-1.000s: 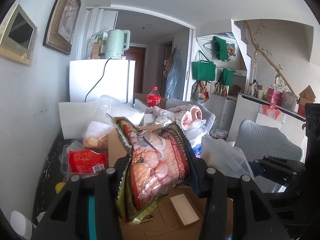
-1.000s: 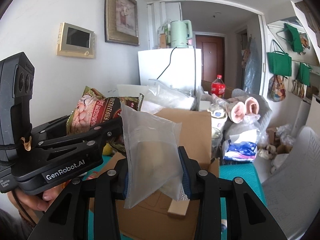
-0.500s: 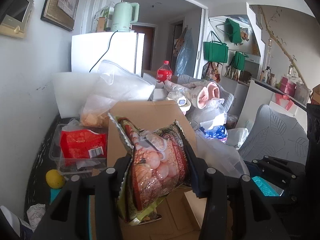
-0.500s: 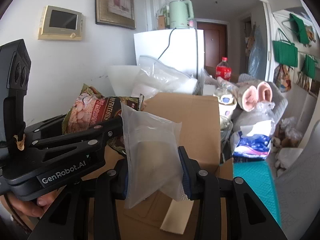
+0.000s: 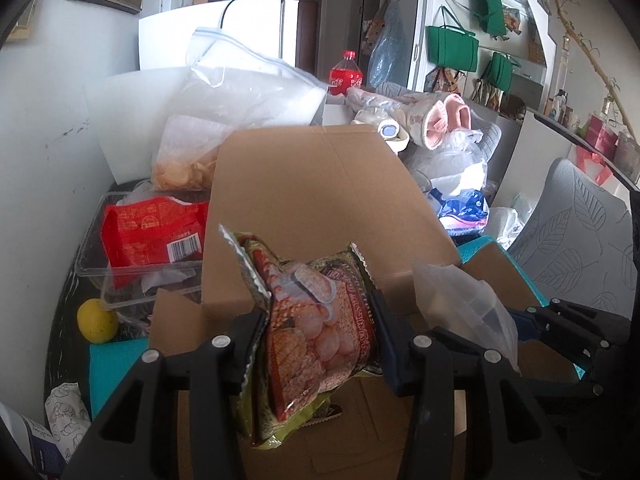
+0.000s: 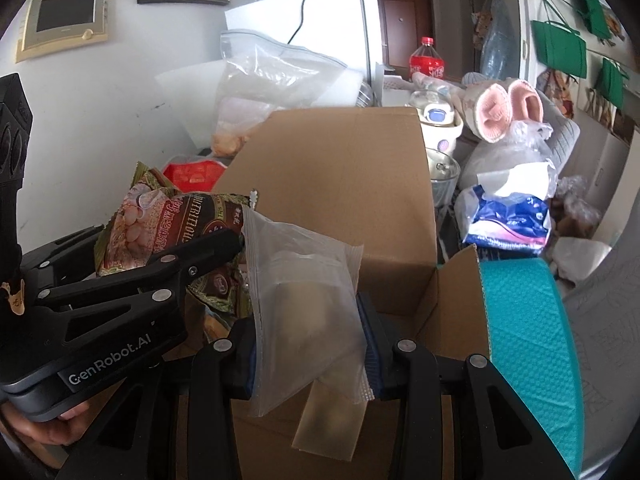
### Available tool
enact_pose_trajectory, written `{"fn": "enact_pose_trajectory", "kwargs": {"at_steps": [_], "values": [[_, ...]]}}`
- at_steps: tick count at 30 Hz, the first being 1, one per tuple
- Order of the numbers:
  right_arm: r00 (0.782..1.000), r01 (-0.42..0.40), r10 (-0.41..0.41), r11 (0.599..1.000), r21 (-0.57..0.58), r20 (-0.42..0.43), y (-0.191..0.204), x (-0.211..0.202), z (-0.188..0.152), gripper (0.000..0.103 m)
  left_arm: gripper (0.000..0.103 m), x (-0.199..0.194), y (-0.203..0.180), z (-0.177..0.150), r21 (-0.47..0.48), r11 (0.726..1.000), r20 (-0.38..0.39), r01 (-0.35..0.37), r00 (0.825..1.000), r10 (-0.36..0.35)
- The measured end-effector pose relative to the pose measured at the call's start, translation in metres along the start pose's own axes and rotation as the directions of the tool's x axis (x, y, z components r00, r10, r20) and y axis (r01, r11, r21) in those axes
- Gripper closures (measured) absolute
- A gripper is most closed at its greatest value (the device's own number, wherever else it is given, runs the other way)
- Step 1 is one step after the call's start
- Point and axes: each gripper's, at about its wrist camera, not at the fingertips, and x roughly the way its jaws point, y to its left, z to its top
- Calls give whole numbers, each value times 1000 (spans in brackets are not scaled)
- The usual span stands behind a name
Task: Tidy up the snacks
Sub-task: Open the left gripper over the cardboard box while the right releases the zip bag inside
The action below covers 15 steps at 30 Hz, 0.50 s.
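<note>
Foil in green and red forms the snack packet (image 5: 320, 340), which is gripped between the pads of the left gripper (image 5: 320, 344) and held upright above the open cardboard box (image 5: 320, 208). Just to the right of that gripper, a clear plastic pouch (image 6: 308, 300) with a pale item inside is clamped by the right gripper (image 6: 310, 344), also over the box. The two grippers are seen side by side, the packet and the pouch nearly touching. Beyond both grippers the raised box flap is seen, and behind it a large zip bag (image 5: 240, 92) with pale crisps at its bottom. To the left of the left gripper a red packet (image 5: 152, 232) is lying in a clear tray (image 5: 120, 276), with a yellow fruit (image 5: 97, 321) near it on the dark tabletop (image 5: 64, 312). To the right of the right gripper a teal padded mat (image 6: 528, 340) is lying beside the box.
</note>
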Motion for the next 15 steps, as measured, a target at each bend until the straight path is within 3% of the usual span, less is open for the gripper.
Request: {"fn": "enact_pose_trajectory", "kwargs": {"at_steps": [7, 14, 15], "values": [[998, 40, -39, 999, 21, -52, -5, 10, -2, 63, 57, 17, 0, -4, 7, 997, -75, -72, 995, 72], [994, 51, -44, 997, 56, -105, -11, 18, -3, 49, 56, 30, 1, -5, 16, 997, -148, -81, 986, 83], [993, 43, -36, 997, 58, -109, -12, 18, -4, 49, 52, 31, 1, -6, 21, 996, -159, -91, 983, 94]]}}
